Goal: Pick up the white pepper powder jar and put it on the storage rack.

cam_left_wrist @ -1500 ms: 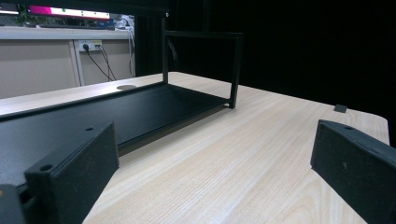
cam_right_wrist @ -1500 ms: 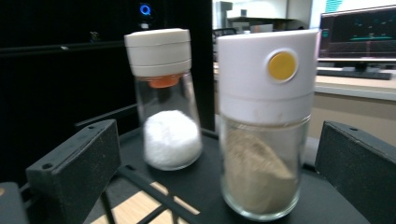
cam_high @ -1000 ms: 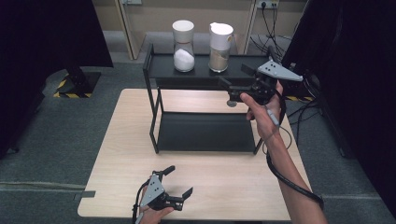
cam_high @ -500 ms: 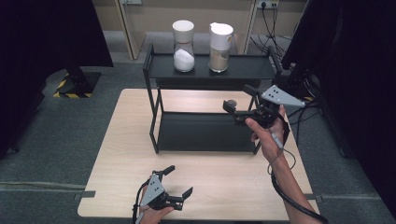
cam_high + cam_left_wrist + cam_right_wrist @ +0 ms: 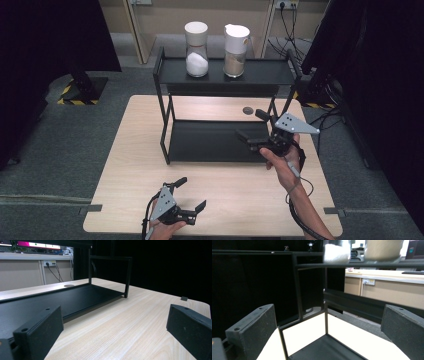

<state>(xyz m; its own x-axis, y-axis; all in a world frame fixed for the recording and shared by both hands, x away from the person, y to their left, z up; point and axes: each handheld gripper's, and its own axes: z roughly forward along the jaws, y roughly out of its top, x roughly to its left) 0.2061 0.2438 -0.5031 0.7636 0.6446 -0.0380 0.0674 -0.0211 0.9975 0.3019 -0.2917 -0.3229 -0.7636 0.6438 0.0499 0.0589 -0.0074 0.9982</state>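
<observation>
**Over the rack's lower shelf, both grippers wide and empty**

Above the right end of the black two-tier rack [image 5: 220, 142], the right gripper [image 5: 254, 127] is held in the air, its jaws spread wide with nothing between them. Its grey three-cornered plate faces up and the jaws point left, over the rack's lower shelf [image 5: 210, 141]. From the right gripper view the shelf's corner post stands between the two jaws, farther off, and the two jars show blurred on the upper shelf overhead.

On that upper shelf [image 5: 260, 72] stand a jar of white powder [image 5: 196, 49] and, just beside it on the right, a jar of tan powder [image 5: 236, 44], both upright and lidded.

Near the table's [image 5: 125, 165] front edge the left gripper [image 5: 191, 194] sits low, jaws likewise far apart and holding nothing, well apart from the rack
</observation>
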